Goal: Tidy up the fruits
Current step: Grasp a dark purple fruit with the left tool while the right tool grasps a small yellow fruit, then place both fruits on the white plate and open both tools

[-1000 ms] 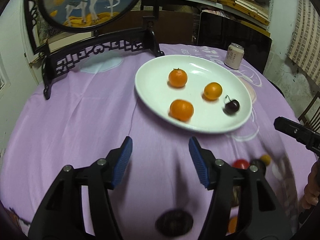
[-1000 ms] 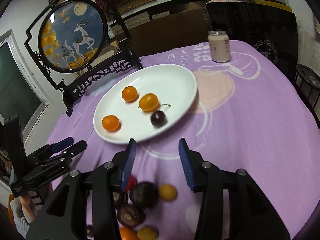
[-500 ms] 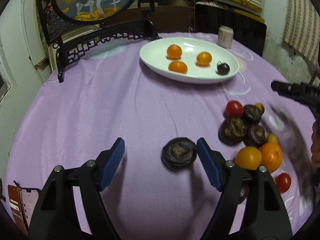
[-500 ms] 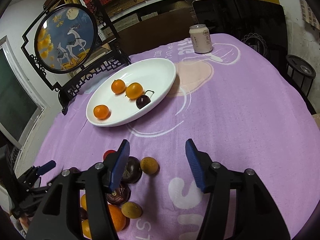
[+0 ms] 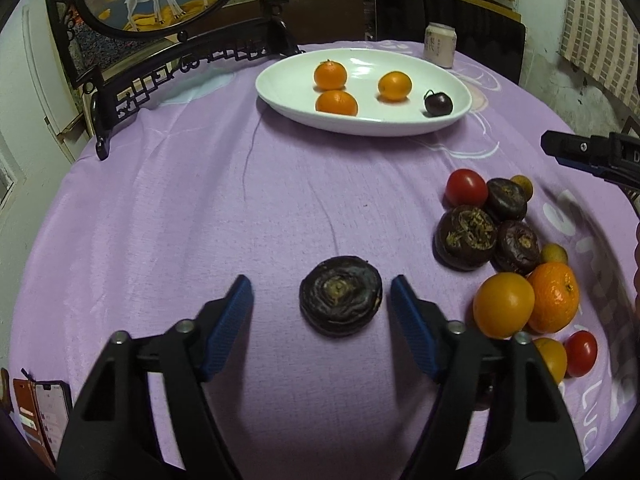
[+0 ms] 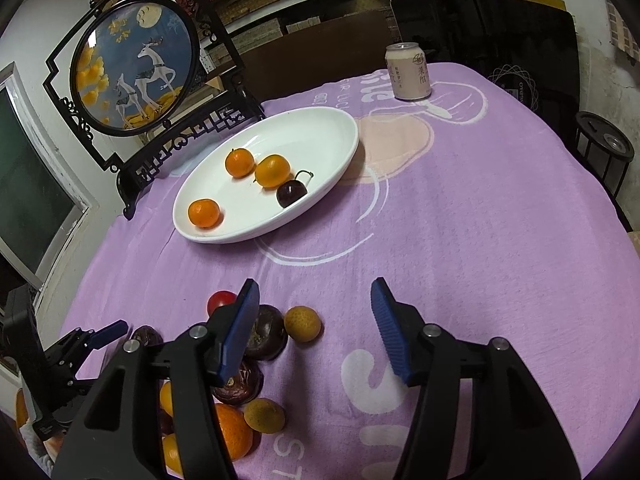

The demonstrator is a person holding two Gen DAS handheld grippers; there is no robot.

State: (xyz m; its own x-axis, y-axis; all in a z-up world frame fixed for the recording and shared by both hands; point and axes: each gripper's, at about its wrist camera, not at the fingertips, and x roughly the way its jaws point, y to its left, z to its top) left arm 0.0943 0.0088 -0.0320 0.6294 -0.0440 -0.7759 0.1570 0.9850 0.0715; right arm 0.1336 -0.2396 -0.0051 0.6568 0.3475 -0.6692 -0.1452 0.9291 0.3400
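A dark, wrinkled round fruit lies on the purple cloth between the blue pads of my left gripper. Its jaws are closing, and neither pad touches the fruit. A white oval plate further back holds three small oranges and a dark stemmed fruit. To the right is a pile of fruit: a red tomato, dark fruits, oranges. My right gripper hovers open over that pile's edge, beside a small tan fruit, gripping nothing.
A drink can stands at the far side of the table. A black-framed round deer screen stands behind the plate. A phone in a brown case lies at the near left edge. A black stool is off the table's right.
My left gripper has drawn back from the plate and sunk toward the dark fruit, which now lies between its jaws. The right gripper's jaws have opened wider.
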